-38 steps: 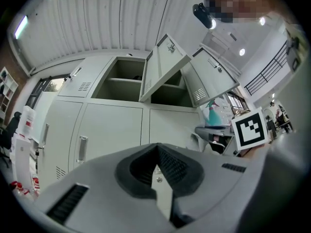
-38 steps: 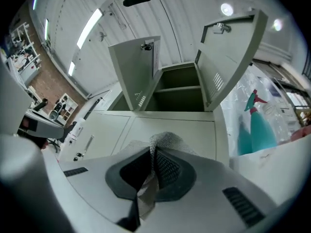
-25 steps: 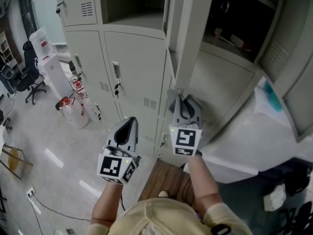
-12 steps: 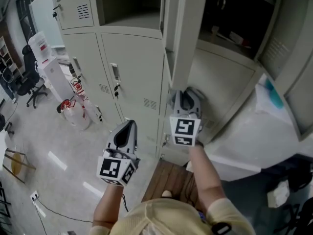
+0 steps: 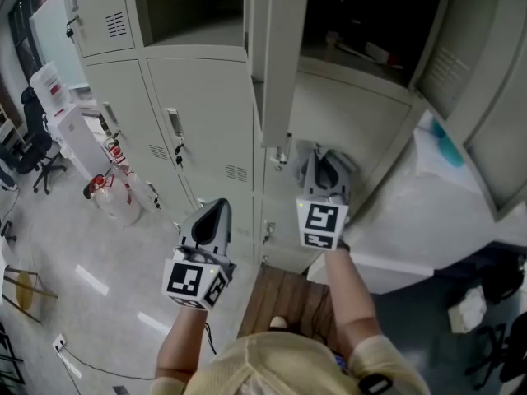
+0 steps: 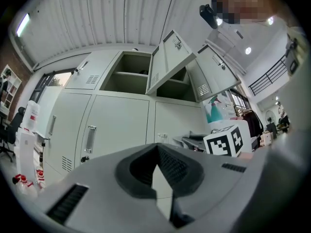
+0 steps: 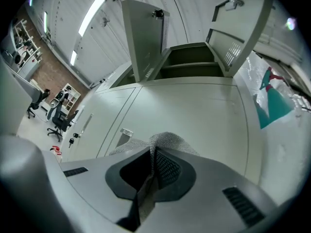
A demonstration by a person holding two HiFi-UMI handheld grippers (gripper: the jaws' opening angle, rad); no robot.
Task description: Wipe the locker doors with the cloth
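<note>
My right gripper (image 5: 324,164) is shut on a grey woven cloth (image 5: 339,169) and holds it up against the closed lower locker door (image 5: 350,122), just right of the bottom corner of an open upper door (image 5: 278,56). In the right gripper view the cloth (image 7: 161,141) bunches out over the jaw tips of the right gripper (image 7: 153,155), close to the pale door (image 7: 194,106). My left gripper (image 5: 211,219) hangs lower and to the left, shut with nothing in it, away from the lockers. The left gripper (image 6: 156,153) faces the closed doors (image 6: 116,125).
Both upper compartments stand open, with a second door (image 5: 482,64) swung out at the right. A white plastic-covered bulk (image 5: 436,220) lies to the right. A wooden platform (image 5: 284,299) is underfoot. A red-and-white object (image 5: 107,192) and an office chair (image 5: 33,142) stand at the left.
My right gripper has slid the cloth to the right across the lower door, away from the open door's bottom corner. The left gripper has barely moved.
</note>
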